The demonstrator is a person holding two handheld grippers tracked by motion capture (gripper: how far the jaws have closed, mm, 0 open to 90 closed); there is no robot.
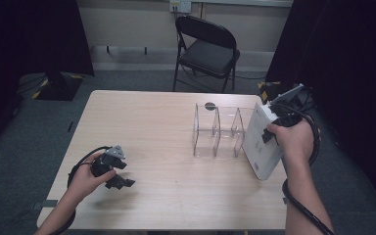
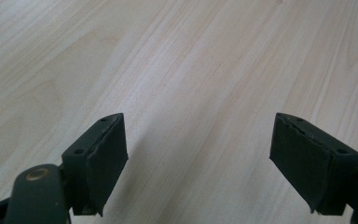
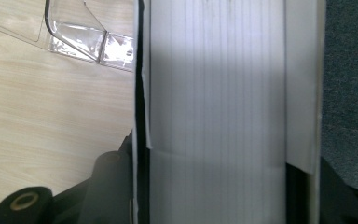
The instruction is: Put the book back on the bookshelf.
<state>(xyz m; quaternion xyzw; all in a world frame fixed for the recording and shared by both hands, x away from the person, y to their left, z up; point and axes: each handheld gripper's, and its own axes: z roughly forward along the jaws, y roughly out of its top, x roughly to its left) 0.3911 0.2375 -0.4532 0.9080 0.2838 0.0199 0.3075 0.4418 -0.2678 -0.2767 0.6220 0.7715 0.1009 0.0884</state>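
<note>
From above, your right gripper [image 1: 273,133] clamps the white book [image 1: 262,144] tilted at the table [image 1: 166,147] edge, just right of the clear divider rack [image 1: 218,131]; your left gripper [image 1: 120,177] rests apart. Left gripper view: jaws spread over bare wood. Right gripper view: the book [image 3: 214,112] sits gripped between the jaws; the rack [image 3: 81,35] lies beyond.

White book [image 1: 262,142] tilted on edge beside clear rack [image 1: 219,131].

Dim room, soft focus (mild blur)
</note>
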